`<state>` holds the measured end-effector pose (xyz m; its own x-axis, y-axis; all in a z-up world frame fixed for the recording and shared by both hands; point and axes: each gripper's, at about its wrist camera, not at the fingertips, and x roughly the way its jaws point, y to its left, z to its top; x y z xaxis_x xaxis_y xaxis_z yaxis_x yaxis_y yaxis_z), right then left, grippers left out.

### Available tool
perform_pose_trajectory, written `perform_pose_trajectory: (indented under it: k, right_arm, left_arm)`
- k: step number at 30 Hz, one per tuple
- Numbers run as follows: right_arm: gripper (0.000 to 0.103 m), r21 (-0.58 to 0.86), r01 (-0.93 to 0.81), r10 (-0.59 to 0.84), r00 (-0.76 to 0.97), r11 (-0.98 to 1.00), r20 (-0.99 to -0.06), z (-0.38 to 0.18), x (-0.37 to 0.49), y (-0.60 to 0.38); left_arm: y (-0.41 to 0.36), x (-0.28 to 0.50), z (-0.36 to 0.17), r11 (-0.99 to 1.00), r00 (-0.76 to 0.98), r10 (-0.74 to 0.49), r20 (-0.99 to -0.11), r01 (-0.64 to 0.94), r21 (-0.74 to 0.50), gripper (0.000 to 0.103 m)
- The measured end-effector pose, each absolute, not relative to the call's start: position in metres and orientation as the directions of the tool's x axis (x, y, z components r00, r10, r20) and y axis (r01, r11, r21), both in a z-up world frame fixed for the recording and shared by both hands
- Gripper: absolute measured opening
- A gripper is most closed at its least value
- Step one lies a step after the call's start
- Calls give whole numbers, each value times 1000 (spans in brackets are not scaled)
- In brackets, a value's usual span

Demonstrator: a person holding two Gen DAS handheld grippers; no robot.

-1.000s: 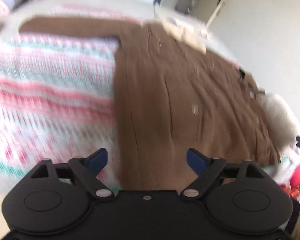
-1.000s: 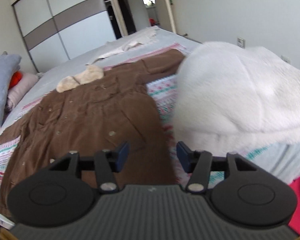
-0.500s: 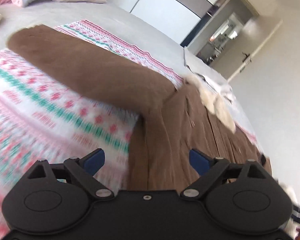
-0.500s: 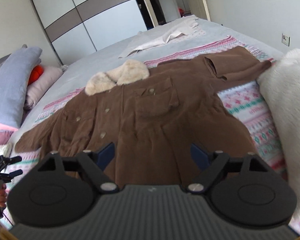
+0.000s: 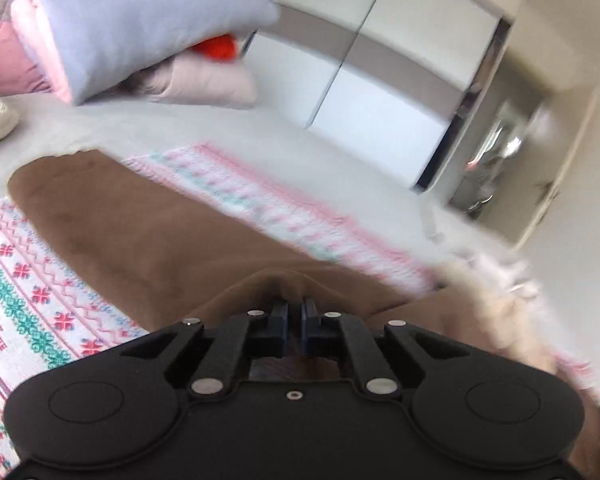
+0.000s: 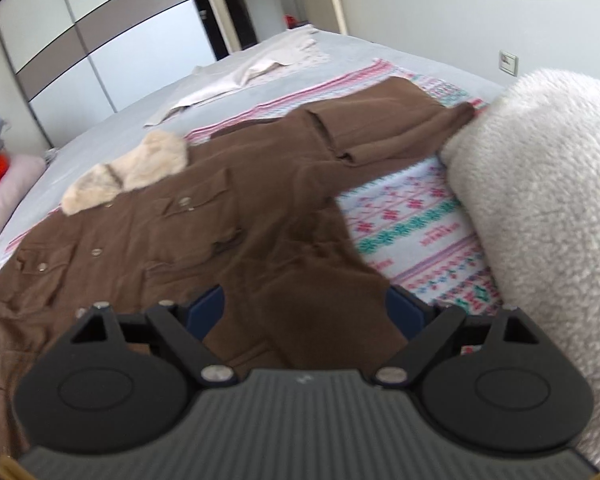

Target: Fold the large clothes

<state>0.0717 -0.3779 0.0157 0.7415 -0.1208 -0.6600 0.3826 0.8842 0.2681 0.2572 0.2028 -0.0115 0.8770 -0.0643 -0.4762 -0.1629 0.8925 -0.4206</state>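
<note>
A brown coat (image 6: 188,232) with a cream fur collar (image 6: 132,168) lies spread, front up, on a patterned blanket (image 6: 412,232) on the bed. In the left wrist view my left gripper (image 5: 295,312) is shut on a raised fold of the coat near the base of its sleeve (image 5: 112,220), which stretches away to the upper left. In the right wrist view my right gripper (image 6: 306,312) is open, its blue fingers either side of the coat's side edge, low over the cloth. The other sleeve (image 6: 392,124) lies folded toward the far right.
A white fleece garment (image 6: 540,200) is piled at the right, touching the sleeve end. Pillows and folded bedding (image 5: 112,28) lie at the head of the bed. A pale cloth (image 6: 244,76) lies on the grey sheet beyond the coat. Wardrobe doors (image 6: 112,40) stand behind.
My left gripper moved up along the coat to the sleeve base and shut on the cloth. My right gripper opened wider and came in low over the coat's right side.
</note>
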Motion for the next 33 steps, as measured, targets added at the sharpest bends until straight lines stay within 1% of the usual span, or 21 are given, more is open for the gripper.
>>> perform_pose_trajectory:
  k: [1,2,3,5,6,7,9,10,13,16,22,24,26,28,29,30,32,33]
  right_arm:
    - [89,261,383,-121,735,886,-667,13,71,-380]
    - [89,249,382,-122,725,890,-678,9,71,-382]
    - [89,234,382,-125,715,894,-688,6,71,-384]
    - [89,211,382,-134,701,900,-700,2,67,-388]
    - [89,209,383,-137,701,900,-700,1,64,-390]
    - [89,212,384,-136,703,899,-698,0,62,-392]
    - [89,226,368,-116,711,902,-694,2,58,-392]
    - [89,224,365,-115,710,903,-695,3,57,-390]
    - [90,202,358,-122,707,912,-697,12,57,-377]
    - [92,206,310,-96,732,928,-675,22,62,-357]
    - [93,192,225,-44,750,955,-660,30,85,-316]
    - [93,176,207,-38,746,962,-665,28,97,-302]
    - [93,155,188,-35,737,970,-675,24,109,-288]
    - [93,125,175,-40,720,977,-693,17,121,-276]
    - [93,108,168,-44,708,980,-705,13,127,-269]
    - [93,92,161,-47,698,983,-715,9,133,-264]
    - [93,57,149,-61,680,987,-731,0,142,-253]
    - [93,40,145,-68,673,989,-737,-3,146,-248]
  left_arm:
    - [203,263,-21,889,842,-86,-533,-177,-422,9]
    - [202,261,-25,892,827,-102,-553,-170,-418,12]
    - [199,253,-25,903,831,-103,-547,-153,-402,13]
    - [193,234,-13,932,840,-87,-536,-121,-341,24]
    - [191,225,-6,946,837,-71,-542,-116,-302,39]
    - [192,221,4,957,834,-58,-549,-110,-269,59]
    - [193,209,17,966,838,-65,-542,-84,-245,77]
    - [191,206,21,968,839,-75,-538,-69,-242,82]
    - [209,216,28,968,839,-86,-538,-58,-244,91]
    - [246,238,26,957,835,-22,-551,-142,-253,94]
    - [346,261,-2,880,792,82,-606,-342,-329,94]
    - [371,268,-18,843,776,59,-628,-376,-385,92]
    - [393,277,-37,786,776,-7,-631,-386,-483,92]
    - [404,287,-51,738,805,-46,-592,-372,-563,90]
    - [406,292,-53,730,825,-53,-563,-353,-585,86]
    - [408,301,-56,718,834,-66,-548,-341,-606,76]
    - [409,319,-61,698,835,-53,-548,-361,-618,53]
    - [407,329,-59,715,828,-24,-561,-378,-588,9]
